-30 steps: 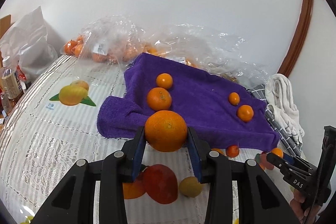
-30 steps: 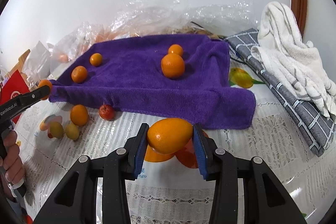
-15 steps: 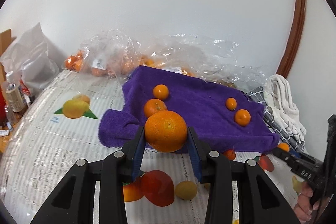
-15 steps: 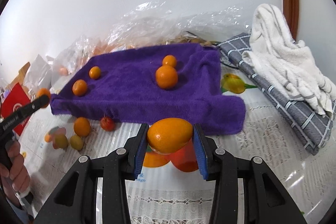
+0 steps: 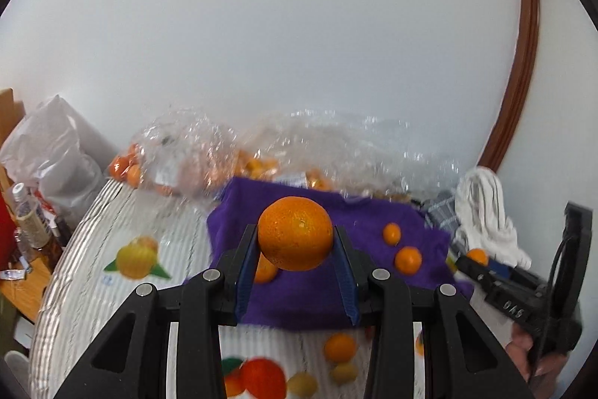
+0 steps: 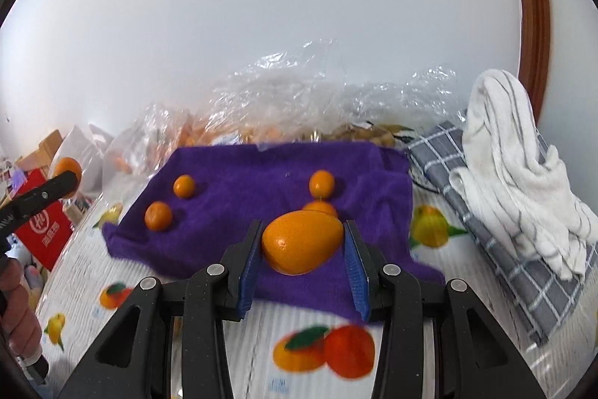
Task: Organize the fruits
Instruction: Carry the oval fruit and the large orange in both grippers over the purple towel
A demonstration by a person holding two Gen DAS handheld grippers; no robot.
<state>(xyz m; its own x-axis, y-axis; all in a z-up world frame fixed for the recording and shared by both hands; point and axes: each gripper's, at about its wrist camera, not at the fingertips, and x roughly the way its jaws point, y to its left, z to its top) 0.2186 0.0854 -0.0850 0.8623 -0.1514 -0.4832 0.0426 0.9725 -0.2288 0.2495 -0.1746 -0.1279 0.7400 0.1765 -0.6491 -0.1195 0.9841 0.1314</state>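
My left gripper (image 5: pixel 295 240) is shut on a round orange (image 5: pixel 295 237), held in the air above the near edge of the purple towel (image 5: pixel 306 294). My right gripper (image 6: pixel 302 241) is shut on an egg-shaped orange fruit (image 6: pixel 301 241), also lifted over the purple towel (image 6: pixel 243 186). Several small oranges lie on the towel, among them one (image 6: pixel 158 215) at its left and one (image 6: pixel 321 183) near the middle. In the left wrist view, one orange (image 5: pixel 266 270) sits partly hidden behind the left finger. A loose orange (image 5: pixel 339 346) and a small yellow fruit (image 5: pixel 344 372) rest on the tablecloth.
Clear plastic bags (image 6: pixel 299 100) with more fruit lie behind the towel against the white wall. A checked grey cloth (image 6: pixel 530 290) and a white towel (image 6: pixel 515 167) lie at the right. A white bag (image 5: pixel 56 156), a bottle (image 5: pixel 28 215) and a red box (image 6: pixel 41 230) stand at the left.
Both grippers have risen with their fruits still gripped; the towel and table now sit lower in both views and more wall shows above.
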